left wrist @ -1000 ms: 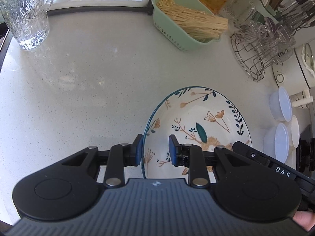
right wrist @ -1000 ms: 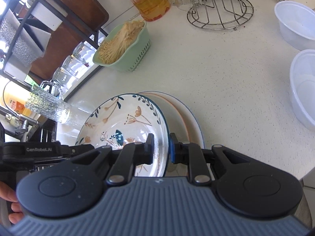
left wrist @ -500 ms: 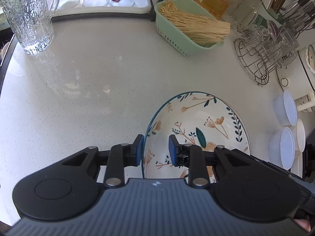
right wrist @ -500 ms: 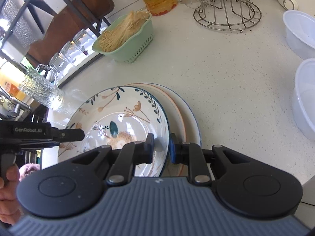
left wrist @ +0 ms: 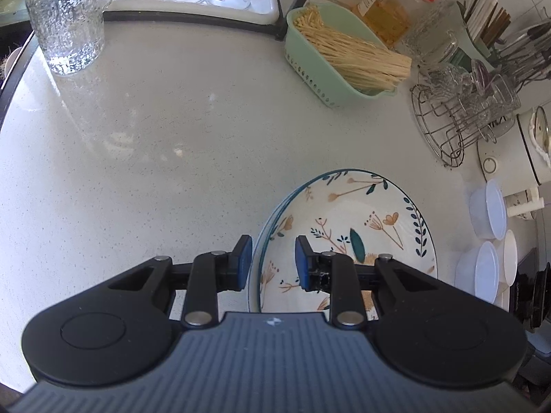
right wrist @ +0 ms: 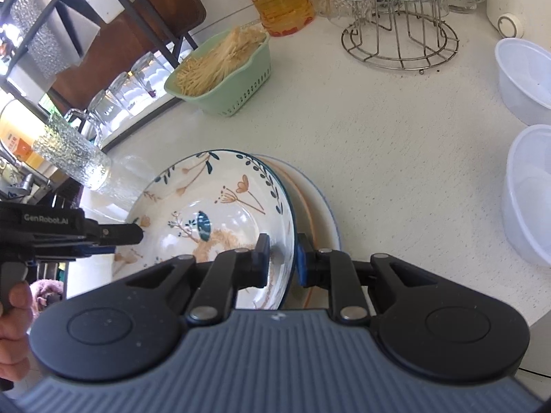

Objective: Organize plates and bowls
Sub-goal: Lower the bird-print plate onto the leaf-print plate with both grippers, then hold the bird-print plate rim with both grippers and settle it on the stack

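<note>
A white deep plate with blue and orange flowers (left wrist: 361,227) is held by its two opposite rims. My left gripper (left wrist: 272,263) is shut on its left rim, one blue pad outside and one inside. My right gripper (right wrist: 280,258) is shut on the right rim of the same plate (right wrist: 220,206). The left gripper (right wrist: 131,234) shows at the plate's far edge in the right wrist view. The floral plate overlaps a stack of plates (right wrist: 320,220) with orange and blue rims on the white counter; whether it touches the stack I cannot tell.
A green basket of noodles (left wrist: 344,55) stands at the back, with an oil bottle (right wrist: 279,0) behind it. A wire glass rack (right wrist: 399,34) and white plastic bowls (right wrist: 527,72) are to the right. A textured glass jug (left wrist: 65,24) stands far left. A hand (right wrist: 13,320) grips the left tool.
Both grips on the floral plate are unchanged. The right wrist view has rolled a little, and the left wrist view now takes in more of the counter's back.
</note>
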Available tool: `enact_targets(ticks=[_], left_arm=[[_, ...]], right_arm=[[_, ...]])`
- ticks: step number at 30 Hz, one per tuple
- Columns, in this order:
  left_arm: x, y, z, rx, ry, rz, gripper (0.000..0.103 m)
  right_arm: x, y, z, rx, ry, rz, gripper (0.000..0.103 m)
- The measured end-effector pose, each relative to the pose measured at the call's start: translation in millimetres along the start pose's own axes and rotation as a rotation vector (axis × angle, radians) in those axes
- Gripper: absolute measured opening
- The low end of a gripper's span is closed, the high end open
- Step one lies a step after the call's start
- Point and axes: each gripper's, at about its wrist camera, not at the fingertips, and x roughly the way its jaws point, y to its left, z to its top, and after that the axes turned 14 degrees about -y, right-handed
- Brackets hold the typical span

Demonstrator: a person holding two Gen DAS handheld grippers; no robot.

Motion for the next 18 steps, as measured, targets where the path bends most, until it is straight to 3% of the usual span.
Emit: enact_targets(ticks=[11,14,18], left_arm=[[-28,-19,-8,0.067,-0.069,0.033,0.03],[-38,-26,-10,0.1,-0.095,0.042,0.03],[-52,-36,-14,0.13,-0.125,0.048,0.03]], right_arm=[[-12,4,3,-0.065,-0.044,-0.019,0.019],[-14,4,1,-0.107,-0.057,-0.061,0.019],[-23,-1,3,-0.098,-0.081,-0.04,0.018]])
